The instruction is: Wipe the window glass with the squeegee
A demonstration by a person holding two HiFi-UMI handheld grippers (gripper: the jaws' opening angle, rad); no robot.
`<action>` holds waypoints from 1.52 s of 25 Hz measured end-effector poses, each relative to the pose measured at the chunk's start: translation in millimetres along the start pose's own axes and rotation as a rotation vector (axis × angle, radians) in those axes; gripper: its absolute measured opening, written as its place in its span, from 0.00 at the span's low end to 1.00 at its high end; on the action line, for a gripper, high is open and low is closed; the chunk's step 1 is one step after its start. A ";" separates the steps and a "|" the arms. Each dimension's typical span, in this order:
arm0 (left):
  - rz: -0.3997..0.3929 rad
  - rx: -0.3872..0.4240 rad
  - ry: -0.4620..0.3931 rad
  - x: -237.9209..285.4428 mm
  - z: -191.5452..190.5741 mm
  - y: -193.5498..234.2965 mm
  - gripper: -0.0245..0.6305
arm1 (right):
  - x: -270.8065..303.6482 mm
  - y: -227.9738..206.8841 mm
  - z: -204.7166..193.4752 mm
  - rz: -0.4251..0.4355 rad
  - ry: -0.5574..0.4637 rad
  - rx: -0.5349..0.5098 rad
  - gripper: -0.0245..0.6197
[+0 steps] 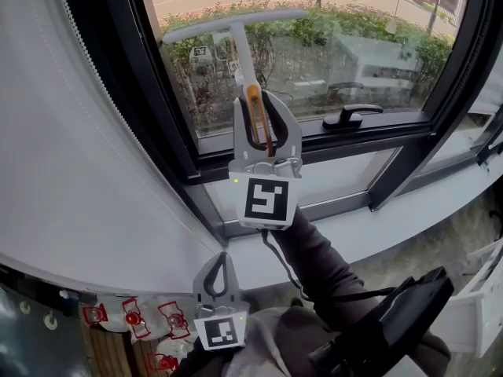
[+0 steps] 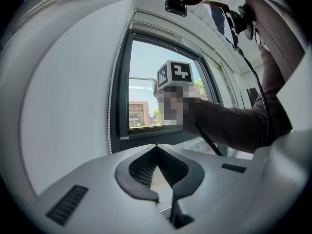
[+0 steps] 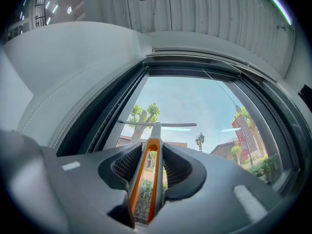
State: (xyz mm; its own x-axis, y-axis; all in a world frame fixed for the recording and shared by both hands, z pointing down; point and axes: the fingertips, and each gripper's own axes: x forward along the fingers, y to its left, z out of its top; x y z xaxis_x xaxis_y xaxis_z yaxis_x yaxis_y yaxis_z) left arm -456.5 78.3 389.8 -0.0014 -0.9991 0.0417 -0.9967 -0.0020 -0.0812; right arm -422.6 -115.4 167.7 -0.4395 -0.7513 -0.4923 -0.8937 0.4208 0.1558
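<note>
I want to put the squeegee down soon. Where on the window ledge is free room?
The ledge is bare right of the sleeve, below the dark frame post. Crowded: the lower left, with the left gripper and red clips.

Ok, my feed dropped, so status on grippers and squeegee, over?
Right gripper shut on squeegee, blade at the glass. Left gripper shut, empty, low. Window handle off right, clear.
</note>
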 end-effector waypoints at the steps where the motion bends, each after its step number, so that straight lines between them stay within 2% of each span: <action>1: 0.000 0.001 0.001 -0.3 -0.3 0.2 0.04 | -1.1 0.4 -1.6 0.001 0.003 0.000 0.24; 38: -0.011 0.009 0.057 -12.9 -13.1 -5.9 0.04 | -36.4 10.9 -52.8 0.015 0.112 0.047 0.24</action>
State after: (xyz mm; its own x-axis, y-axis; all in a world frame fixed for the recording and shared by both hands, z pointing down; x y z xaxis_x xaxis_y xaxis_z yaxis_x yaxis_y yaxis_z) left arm -451.7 91.8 402.8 0.0046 -0.9950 0.0996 -0.9959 -0.0135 -0.0890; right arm -421.2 -110.3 232.5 -0.4621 -0.7961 -0.3907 -0.8831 0.4534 0.1208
